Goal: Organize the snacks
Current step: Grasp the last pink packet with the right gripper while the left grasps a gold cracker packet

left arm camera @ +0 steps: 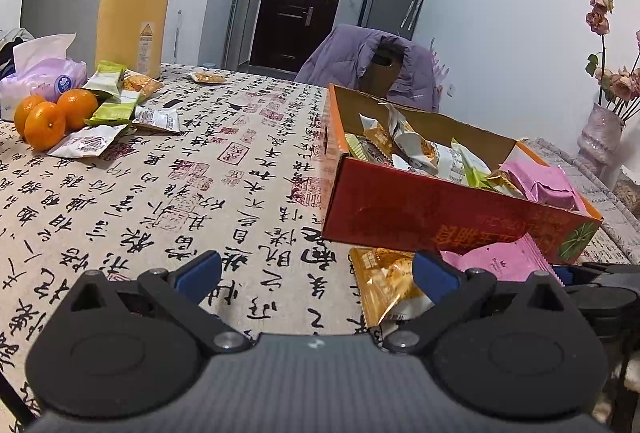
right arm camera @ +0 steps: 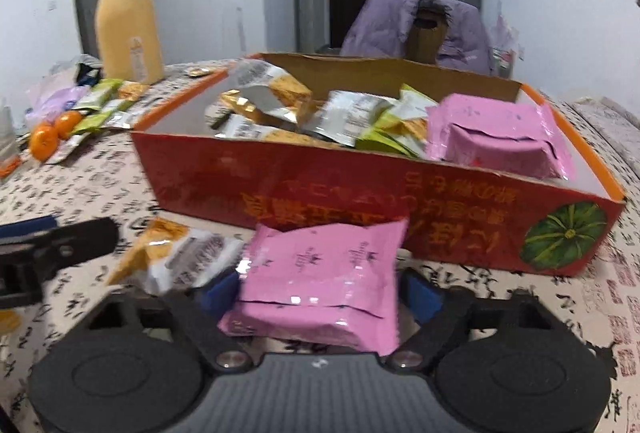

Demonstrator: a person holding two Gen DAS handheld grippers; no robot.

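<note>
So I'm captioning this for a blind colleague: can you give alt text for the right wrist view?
The right gripper has its blue pads on either side of a pink snack packet on the calligraphy-print tablecloth, just before a red cardboard box filled with snack packets. Left of it lies an orange packet; oranges and a yellow flask stand behind.

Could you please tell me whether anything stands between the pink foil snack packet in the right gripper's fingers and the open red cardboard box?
Only the red cardboard box's near wall, right behind the pink foil snack packet that sits between the right gripper's fingers. The packet must clear that rim. Another pink packet already lies inside, on the right.
</note>
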